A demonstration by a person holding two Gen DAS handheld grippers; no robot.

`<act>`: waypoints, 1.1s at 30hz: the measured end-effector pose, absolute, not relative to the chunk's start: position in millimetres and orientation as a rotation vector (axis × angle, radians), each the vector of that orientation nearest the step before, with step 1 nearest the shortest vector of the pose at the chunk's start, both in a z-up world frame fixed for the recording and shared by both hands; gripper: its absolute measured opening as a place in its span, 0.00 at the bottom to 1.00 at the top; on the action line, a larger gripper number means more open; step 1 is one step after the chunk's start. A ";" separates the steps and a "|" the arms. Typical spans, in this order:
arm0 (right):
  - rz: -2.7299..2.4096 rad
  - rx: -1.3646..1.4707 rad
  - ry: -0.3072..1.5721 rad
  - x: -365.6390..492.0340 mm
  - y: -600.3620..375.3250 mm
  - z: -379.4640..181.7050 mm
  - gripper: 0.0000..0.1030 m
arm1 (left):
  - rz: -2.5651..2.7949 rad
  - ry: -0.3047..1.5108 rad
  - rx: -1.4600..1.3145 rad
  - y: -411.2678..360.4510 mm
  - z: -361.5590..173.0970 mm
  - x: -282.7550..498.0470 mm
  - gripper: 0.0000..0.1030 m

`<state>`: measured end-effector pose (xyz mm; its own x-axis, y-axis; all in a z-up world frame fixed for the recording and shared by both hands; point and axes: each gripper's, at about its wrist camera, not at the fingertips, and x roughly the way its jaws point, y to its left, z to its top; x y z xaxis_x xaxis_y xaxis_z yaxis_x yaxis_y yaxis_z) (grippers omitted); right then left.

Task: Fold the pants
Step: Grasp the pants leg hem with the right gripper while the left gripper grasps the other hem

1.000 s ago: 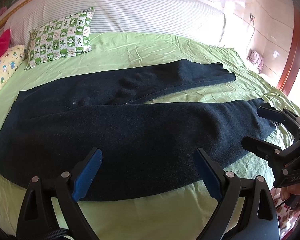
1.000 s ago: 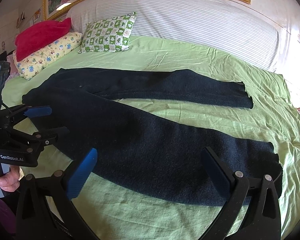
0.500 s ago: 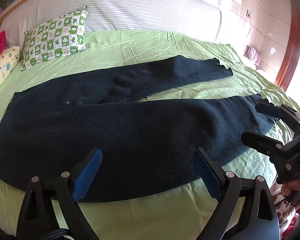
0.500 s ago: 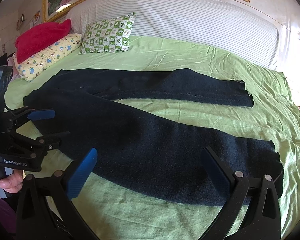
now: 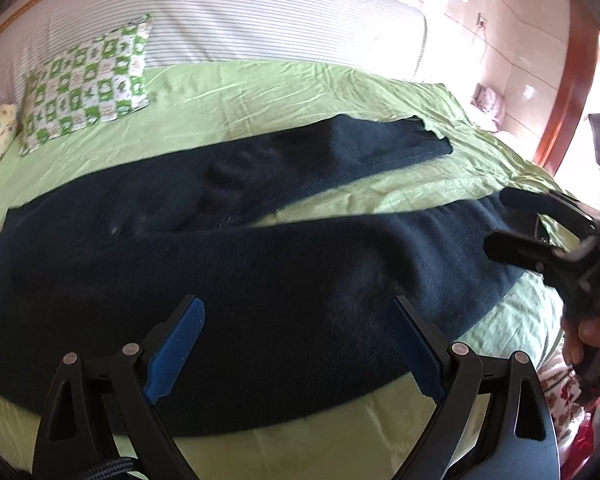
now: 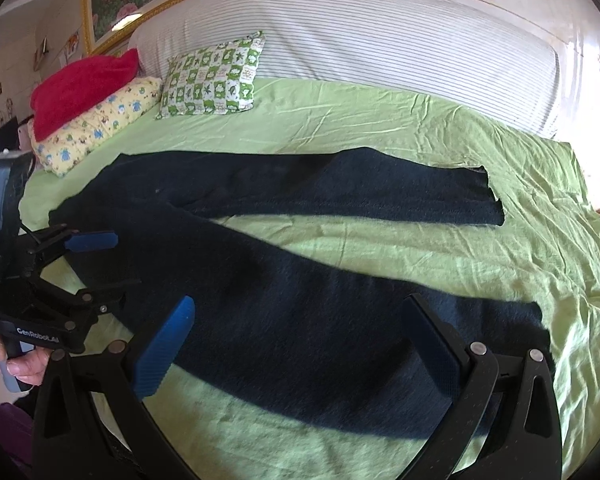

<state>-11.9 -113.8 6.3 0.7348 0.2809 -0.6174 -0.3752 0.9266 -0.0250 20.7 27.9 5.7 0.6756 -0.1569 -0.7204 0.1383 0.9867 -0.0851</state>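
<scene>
Both grippers have come closer to the pants (image 5: 260, 272), which lie flat on the bed (image 6: 380, 128) with legs spread apart. My left gripper (image 5: 296, 352) and right gripper (image 6: 296, 348) are released, holding nothing. I should pinch the near leg at waist and hem together, so it lifts evenly over the far leg. Its near edge is hidden behind my fingers.

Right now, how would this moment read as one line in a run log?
dark navy fabric pants: flat, unfolded, legs apart | left tool: open | right tool: open | green bedsheet
</scene>
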 end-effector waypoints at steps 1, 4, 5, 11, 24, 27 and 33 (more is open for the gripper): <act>0.376 -0.114 0.676 -6.1 -117.5 7.9 1.00 | -0.180 0.815 -0.021 27.8 8.2 25.8 0.91; 0.371 -0.073 0.688 14.8 -133.3 18.6 1.00 | -0.230 0.827 -0.012 29.1 16.9 46.8 0.91; 0.367 -0.039 0.695 25.5 -142.0 23.8 1.00 | -0.241 0.829 -0.008 29.9 19.9 54.9 0.91; 0.308 0.043 0.719 80.2 -180.6 50.2 1.00 | -0.332 0.876 -0.031 38.6 36.4 115.8 0.91; 0.285 0.162 0.870 200.2 -246.0 40.0 0.91 | -0.432 0.991 0.141 32.5 18.1 243.4 0.91; 0.288 0.168 0.897 224.7 -254.7 34.2 0.86 | -0.464 1.030 0.178 31.8 6.9 271.3 0.91; 0.283 0.181 0.986 268.2 -269.5 12.0 0.68 | -0.547 1.140 0.200 31.5 -13.9 322.7 0.91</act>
